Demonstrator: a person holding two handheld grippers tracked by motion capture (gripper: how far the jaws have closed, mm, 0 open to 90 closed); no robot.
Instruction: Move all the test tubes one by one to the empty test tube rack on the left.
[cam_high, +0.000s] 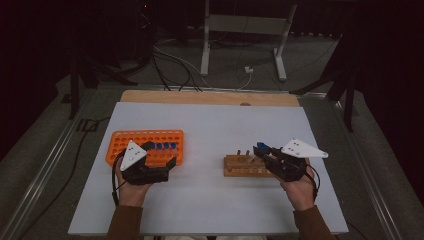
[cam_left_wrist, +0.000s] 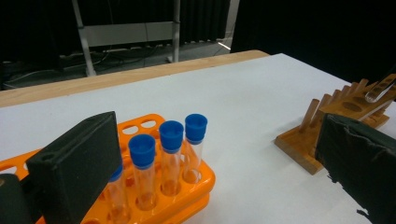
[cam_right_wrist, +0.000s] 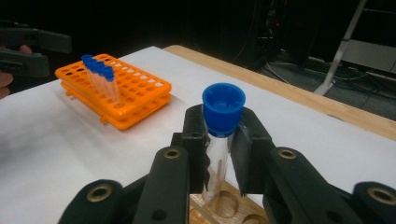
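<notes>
An orange tube rack (cam_high: 145, 146) lies at the left of the white table; several clear tubes with blue caps (cam_left_wrist: 170, 154) stand in it. My left gripper (cam_high: 159, 156) hovers at the rack's near edge, jaws wide apart with nothing between them. At the right sits a wooden rack (cam_high: 242, 165) with round holes and pegs. My right gripper (cam_right_wrist: 218, 156) is shut on a blue-capped clear tube (cam_right_wrist: 220, 140), held upright, its bottom just above a hole of the wooden rack (cam_right_wrist: 224, 205). The same tube's blue cap (cam_high: 261, 146) shows at the wooden rack's right end.
The white sheet (cam_high: 210, 130) covers a wooden tabletop whose bare strip (cam_high: 210, 97) runs along the far edge. Beyond it are a metal stand's legs (cam_high: 242, 45) and cables on the floor. Open table lies between the two racks.
</notes>
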